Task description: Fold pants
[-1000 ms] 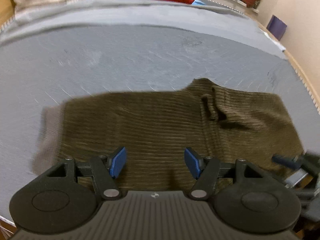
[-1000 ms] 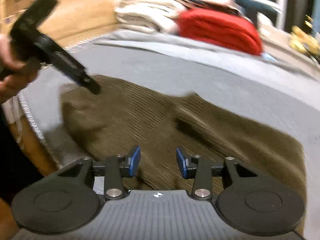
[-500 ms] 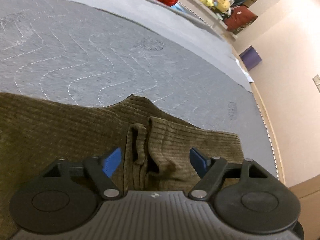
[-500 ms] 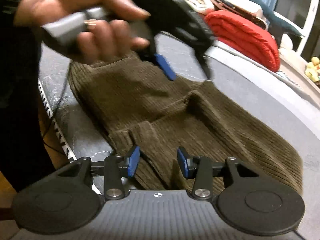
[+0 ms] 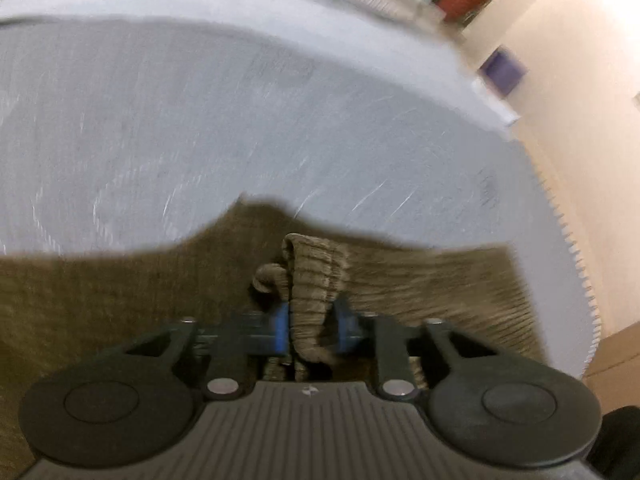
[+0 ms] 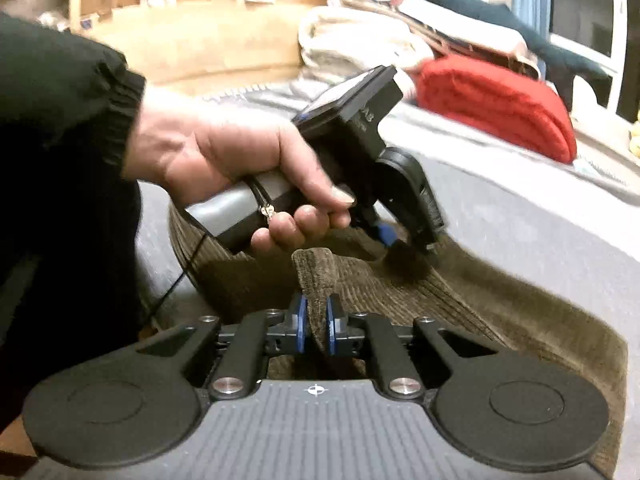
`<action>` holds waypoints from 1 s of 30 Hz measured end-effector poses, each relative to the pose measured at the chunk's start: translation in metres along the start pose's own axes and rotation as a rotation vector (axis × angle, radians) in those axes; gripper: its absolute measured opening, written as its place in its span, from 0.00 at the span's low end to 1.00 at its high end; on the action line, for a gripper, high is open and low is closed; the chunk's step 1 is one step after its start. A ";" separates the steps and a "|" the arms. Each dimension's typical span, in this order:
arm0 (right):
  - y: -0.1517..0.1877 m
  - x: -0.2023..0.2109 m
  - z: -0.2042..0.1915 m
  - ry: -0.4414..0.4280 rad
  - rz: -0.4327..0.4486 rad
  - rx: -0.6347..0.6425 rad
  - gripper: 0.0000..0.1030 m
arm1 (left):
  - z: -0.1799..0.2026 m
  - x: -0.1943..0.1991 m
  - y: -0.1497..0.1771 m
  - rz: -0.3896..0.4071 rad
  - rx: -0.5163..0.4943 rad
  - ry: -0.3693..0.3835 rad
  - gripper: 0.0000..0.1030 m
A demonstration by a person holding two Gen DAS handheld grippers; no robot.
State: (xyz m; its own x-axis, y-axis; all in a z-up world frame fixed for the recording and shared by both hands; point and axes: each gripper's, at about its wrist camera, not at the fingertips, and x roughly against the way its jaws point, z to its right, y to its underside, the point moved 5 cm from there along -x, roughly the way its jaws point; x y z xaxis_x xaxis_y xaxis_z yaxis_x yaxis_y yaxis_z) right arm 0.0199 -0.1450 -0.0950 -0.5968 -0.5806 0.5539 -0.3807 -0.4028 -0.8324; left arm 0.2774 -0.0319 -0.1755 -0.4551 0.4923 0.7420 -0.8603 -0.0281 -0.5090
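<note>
Left claw [image 5: 310, 330] clamped on a bunched ridge of the pants [image 5: 100, 312]; blue pads [image 5: 281, 326] pressed against the fold on both sides, cloth standing up between them toward 12 o'clock. Right claw [image 6: 315, 326] also pinched narrow on a raised fold of the same pants [image 6: 520, 312], pads [image 6: 301, 324] tight on the cloth, fold tip poking up at 12. Pants are brown corduroy, lying flat on the grey bed [image 5: 240, 120] apart from the two pinched spots; in the left view they fill 7 to 4 o'clock, in the right view they run out to 3–4 o'clock. Left view is motion-blurred, so ridge detail is soft. In the right view, the left hand [image 6: 224, 160] sits at 10–11 o'clock gripping the left claw's handle, black sleeve [image 6: 60, 112] at 9; that claw's [image 6: 404, 246] tips touch the pants just past the right claw's fold. Further out on the bed at 1–2 o'clock: red bundle [image 6: 496, 104], with a pile of light cloth [image 6: 360, 44] beside it at 12. Wooden headboard [image 6: 200, 36] at 11. Wall [image 5: 580, 80] at 2 in the left view.
</note>
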 end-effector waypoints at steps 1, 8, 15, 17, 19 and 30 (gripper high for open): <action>0.000 0.002 0.000 -0.010 -0.002 0.010 0.10 | 0.006 0.014 -0.006 0.056 -0.018 0.028 0.18; 0.038 -0.016 -0.009 -0.090 -0.263 0.030 0.10 | -0.015 0.009 -0.006 0.061 0.027 -0.124 0.32; 0.020 0.034 0.084 0.238 -0.113 -0.375 0.15 | -0.006 0.045 0.005 0.127 0.003 -0.138 0.48; 0.039 0.044 0.119 0.391 -0.168 -0.526 0.14 | 0.004 0.049 0.015 0.091 -0.056 -0.089 0.48; 0.067 0.044 0.141 0.512 -0.302 -0.621 0.14 | 0.015 0.047 0.033 0.025 -0.134 -0.035 0.48; 0.082 0.066 0.161 0.590 -0.260 -0.794 0.12 | 0.028 0.039 0.105 -0.168 -0.412 -0.119 0.43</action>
State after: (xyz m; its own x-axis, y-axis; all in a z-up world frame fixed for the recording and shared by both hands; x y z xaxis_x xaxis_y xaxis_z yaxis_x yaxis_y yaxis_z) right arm 0.0627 -0.3307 -0.1236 -0.5997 -0.0152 0.8001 -0.7784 0.2433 -0.5787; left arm 0.1631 -0.0399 -0.1877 -0.3614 0.3566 0.8615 -0.7724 0.4031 -0.4908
